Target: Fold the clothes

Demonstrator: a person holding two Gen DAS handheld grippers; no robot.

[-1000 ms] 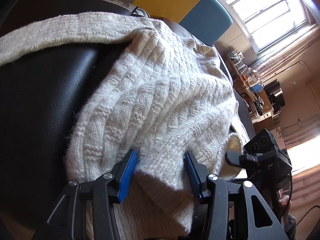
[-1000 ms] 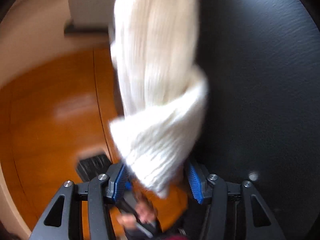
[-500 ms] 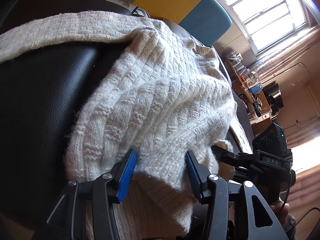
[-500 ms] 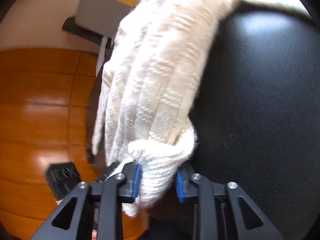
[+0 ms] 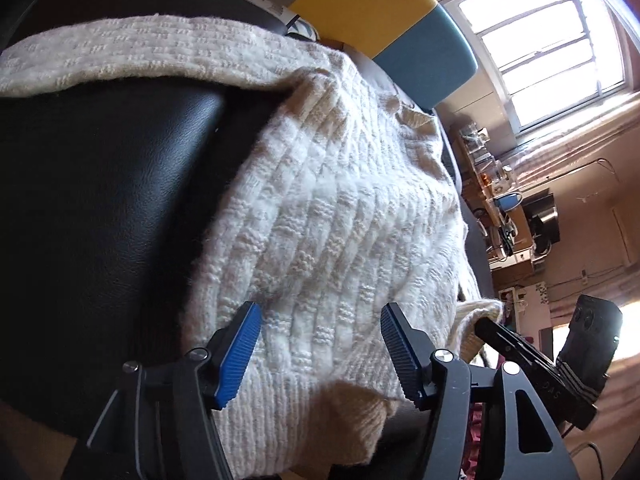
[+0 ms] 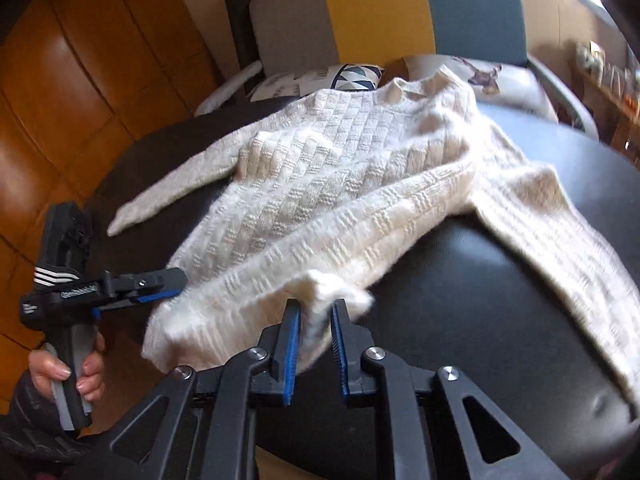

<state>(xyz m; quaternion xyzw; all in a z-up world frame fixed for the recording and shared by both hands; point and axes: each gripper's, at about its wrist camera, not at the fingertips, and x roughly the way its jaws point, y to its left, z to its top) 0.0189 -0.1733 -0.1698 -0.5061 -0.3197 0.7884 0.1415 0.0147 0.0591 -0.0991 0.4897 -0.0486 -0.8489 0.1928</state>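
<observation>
Firmly, the right gripper (image 6: pixel 313 344) pinches the sleeve cuff (image 6: pixel 320 300) of the cream knitted sweater (image 6: pixel 320 184) between its narrow blue pads. Over at the sweater's hem, the left gripper (image 5: pixel 320 354) stands wide, its pads straddling the ribbed edge without clamping it. Beyond them the sweater lies spread on a black leather surface (image 6: pixel 500 320), with a grey, yellow and blue sofa (image 6: pixel 380 12) behind.
</observation>
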